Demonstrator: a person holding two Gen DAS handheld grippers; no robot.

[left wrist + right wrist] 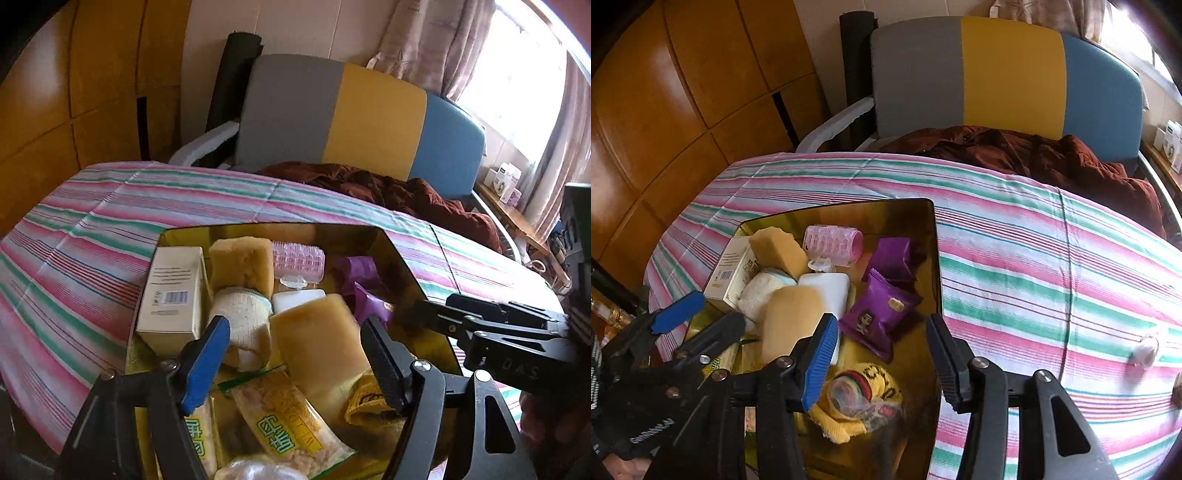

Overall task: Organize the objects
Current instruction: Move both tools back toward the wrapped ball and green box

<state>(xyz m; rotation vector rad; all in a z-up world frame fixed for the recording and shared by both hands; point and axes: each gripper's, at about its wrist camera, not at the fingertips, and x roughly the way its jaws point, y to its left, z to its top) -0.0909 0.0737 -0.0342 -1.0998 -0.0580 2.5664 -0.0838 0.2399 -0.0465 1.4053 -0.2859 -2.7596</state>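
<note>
A striped cloth covered the desk. A gold tray lay toward its near left edge, filled with a cream box, sponges, a pink roller, purple packets and a yellow cloth. The left gripper and right gripper hung above the tray, jaws parted and gripping nothing.

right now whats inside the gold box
The gold box holds two tan sponges, a pink roller, purple packets, a white bar, a carton and snack bags. Its floor is mostly covered.
</note>
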